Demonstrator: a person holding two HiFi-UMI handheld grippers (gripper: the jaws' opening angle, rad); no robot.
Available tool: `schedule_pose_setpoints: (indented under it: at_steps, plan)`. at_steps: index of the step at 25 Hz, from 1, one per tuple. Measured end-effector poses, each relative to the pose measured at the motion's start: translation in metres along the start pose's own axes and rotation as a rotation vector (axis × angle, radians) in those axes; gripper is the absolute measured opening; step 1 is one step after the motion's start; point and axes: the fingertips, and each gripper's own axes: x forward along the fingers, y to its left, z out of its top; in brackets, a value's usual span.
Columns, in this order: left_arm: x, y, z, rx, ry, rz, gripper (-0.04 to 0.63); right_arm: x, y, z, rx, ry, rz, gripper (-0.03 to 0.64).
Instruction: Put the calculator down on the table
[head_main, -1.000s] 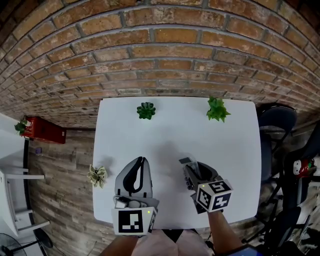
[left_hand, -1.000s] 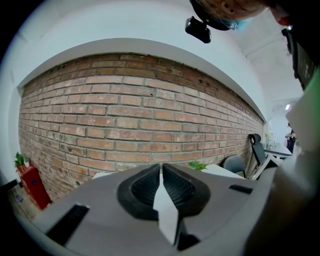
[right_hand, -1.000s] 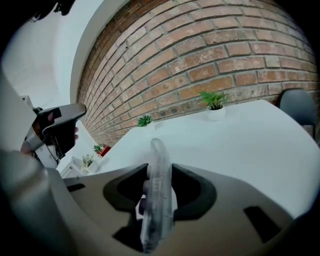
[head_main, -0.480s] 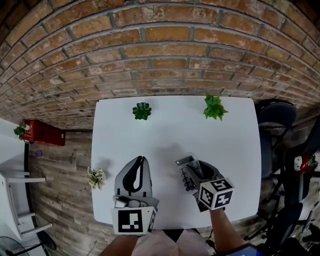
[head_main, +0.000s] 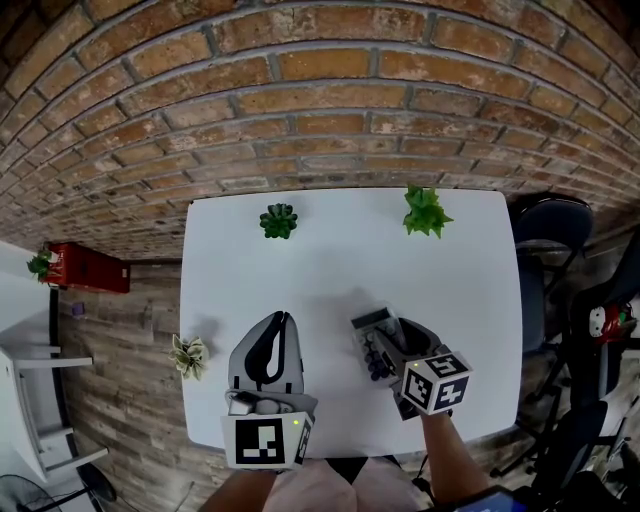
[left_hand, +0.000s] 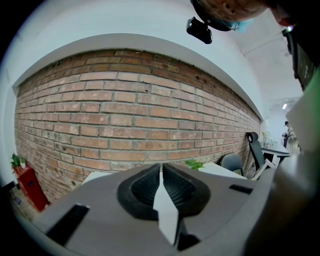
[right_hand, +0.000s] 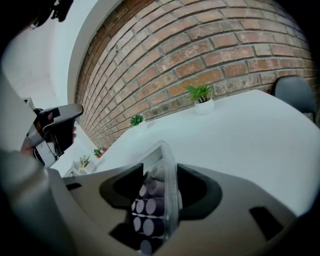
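The calculator, grey with dark keys and a clear cover, rests on the white table right of centre. My right gripper is around its near end with its jaws opening. In the right gripper view the calculator stands between the pads of that gripper, with a small gap on each side. My left gripper is held over the table's near left part, shut with nothing in it; in its own view the left gripper's pads meet.
Two small green potted plants stand along the table's far edge by the brick wall. A pale plant is at the table's left edge. An office chair stands to the right, a red box on the floor at the left.
The right gripper's jaws have spread wider around the calculator, and that hand has drawn slightly nearer and lower. The left gripper has stayed still.
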Motion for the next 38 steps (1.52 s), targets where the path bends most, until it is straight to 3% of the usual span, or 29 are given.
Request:
schedule_pose_setpoints:
  at_steps: [11,19,22,29,38]
  plan:
    - [-0.009,-0.009,0.009,0.008,-0.023,-0.004,0.026,-0.009,-0.014,0.006,-0.029,-0.051,-0.005,0.242]
    - [-0.034,-0.03,0.046,0.032,-0.112,-0.013,0.025,-0.058,0.028,0.061,-0.099,-0.216,0.028,0.232]
    - [-0.05,-0.039,0.075,0.044,-0.18,-0.014,0.026,-0.091,0.057,0.097,-0.165,-0.315,0.035,0.195]
    - [-0.079,-0.057,0.138,0.079,-0.319,-0.016,0.025,-0.166,0.106,0.157,-0.365,-0.52,-0.04,0.009]
    - [-0.097,-0.068,0.163,0.083,-0.378,-0.021,0.026,-0.205,0.127,0.177,-0.465,-0.599,-0.042,-0.003]
